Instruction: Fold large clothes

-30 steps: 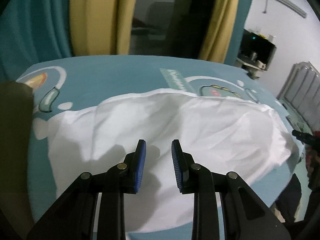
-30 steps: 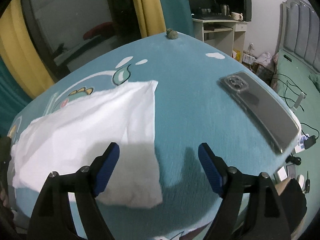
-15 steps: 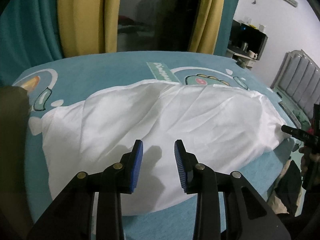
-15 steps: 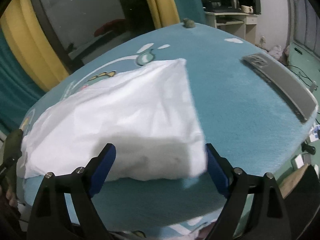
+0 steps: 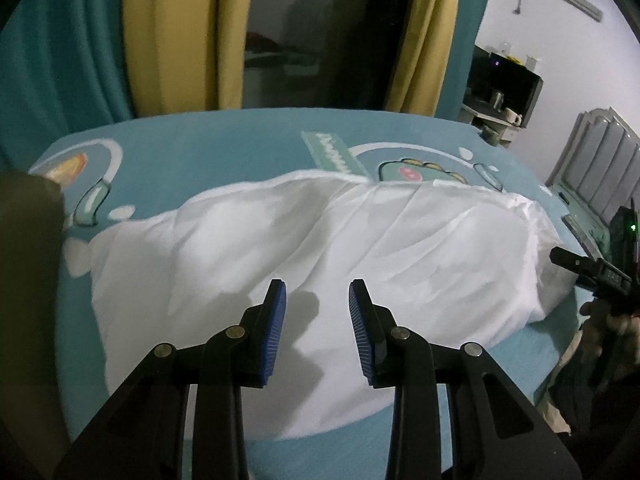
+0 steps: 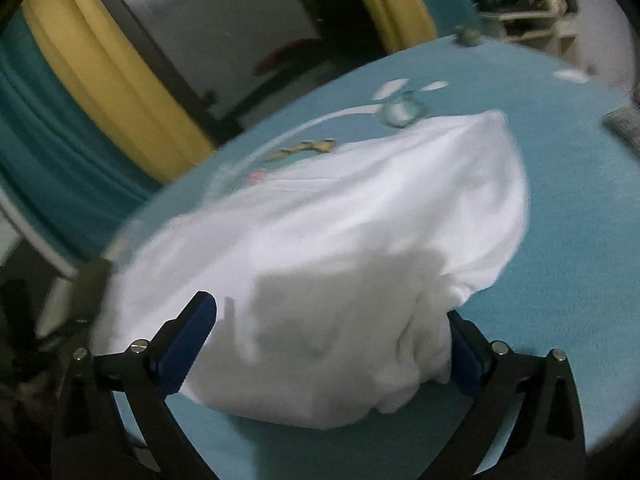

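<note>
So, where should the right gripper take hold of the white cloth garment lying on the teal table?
Probably the bunched near corner of the white cloth garment, approached from the table's near edge. The right gripper already straddles it, jaws opening, and the gathered folds there offer more to pinch than the flat middle.

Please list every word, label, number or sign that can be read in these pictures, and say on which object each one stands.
None can be read for certain.
Green banner printed on the teal mat: it carries white letters, too blurred to read.
Black device at the right edge of the left wrist view: a small marking, too small to read.
White garment: no print shows.
Right wrist view: motion blur, no text seen.
</note>
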